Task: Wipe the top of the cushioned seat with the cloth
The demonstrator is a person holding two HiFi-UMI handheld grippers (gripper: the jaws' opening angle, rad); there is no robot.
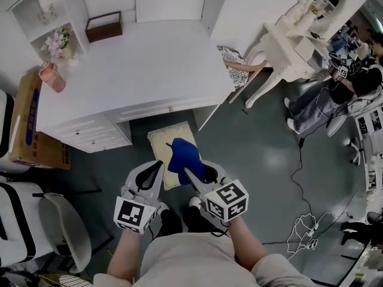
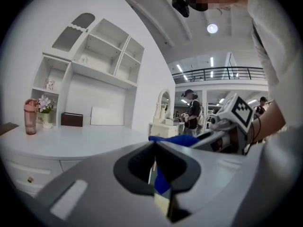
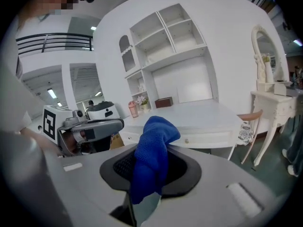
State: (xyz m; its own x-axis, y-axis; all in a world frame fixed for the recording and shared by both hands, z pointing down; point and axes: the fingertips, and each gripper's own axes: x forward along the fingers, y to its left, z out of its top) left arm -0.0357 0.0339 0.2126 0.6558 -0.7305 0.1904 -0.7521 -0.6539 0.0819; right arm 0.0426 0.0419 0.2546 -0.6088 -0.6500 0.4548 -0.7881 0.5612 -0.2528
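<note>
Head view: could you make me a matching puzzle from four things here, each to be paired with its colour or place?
Things:
1. cloth
2. seat
3. bottle
4. brown box

Descriptions:
A. pale yellow, in front of the desk
B. pink, at the desk's left end
C. at the back of the desk
D. blue, clamped in the right gripper

Pairs: 1-D, 2-A, 3-B, 4-C

Head view steeply down, gripper views low, close, facing white desk [image 2: 80, 141], all share blue cloth [image 1: 184, 154]
</note>
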